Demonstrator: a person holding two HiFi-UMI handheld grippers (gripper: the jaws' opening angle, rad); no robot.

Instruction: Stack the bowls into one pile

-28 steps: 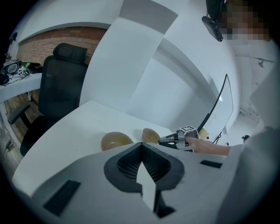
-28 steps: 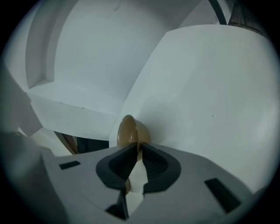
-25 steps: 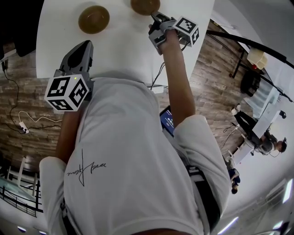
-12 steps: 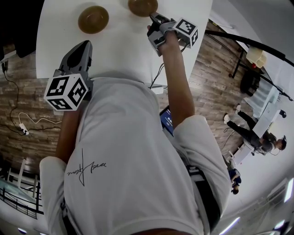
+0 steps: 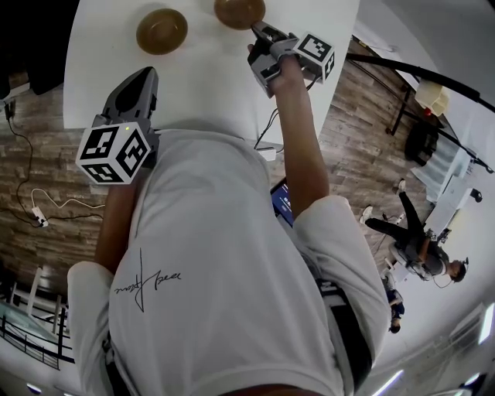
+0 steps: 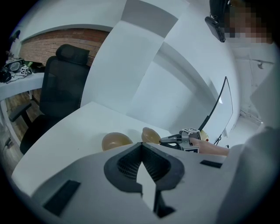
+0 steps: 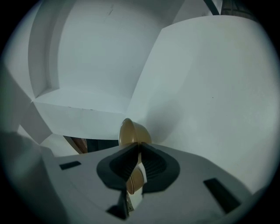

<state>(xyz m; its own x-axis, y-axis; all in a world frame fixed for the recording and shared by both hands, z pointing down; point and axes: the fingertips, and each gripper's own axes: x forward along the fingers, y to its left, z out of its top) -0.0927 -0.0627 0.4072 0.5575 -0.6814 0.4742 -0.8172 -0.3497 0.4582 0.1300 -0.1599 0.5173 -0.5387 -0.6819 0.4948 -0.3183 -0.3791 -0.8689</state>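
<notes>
Two brown bowls are on the white table (image 5: 201,69). The left bowl (image 5: 162,31) (image 6: 116,141) stands alone, upright. My right gripper (image 5: 257,29) (image 7: 139,151) is shut on the near rim of the right bowl (image 5: 240,11) (image 7: 133,131) (image 6: 150,135), which looks tilted in the left gripper view. My left gripper (image 5: 144,73) (image 6: 141,151) hangs over the table's near edge, short of the left bowl, shut with nothing between its jaws. The right gripper (image 6: 175,140) also shows in the left gripper view.
A black office chair (image 6: 65,87) stands at the table's far left side. A monitor (image 6: 220,109) is to the right. Cables (image 5: 46,205) lie on the wooden floor. People (image 5: 414,240) stand far off to the right.
The right gripper and its bowl have shifted slightly left, toward the other bowl. The left gripper has stayed put. A person in the background has moved.
</notes>
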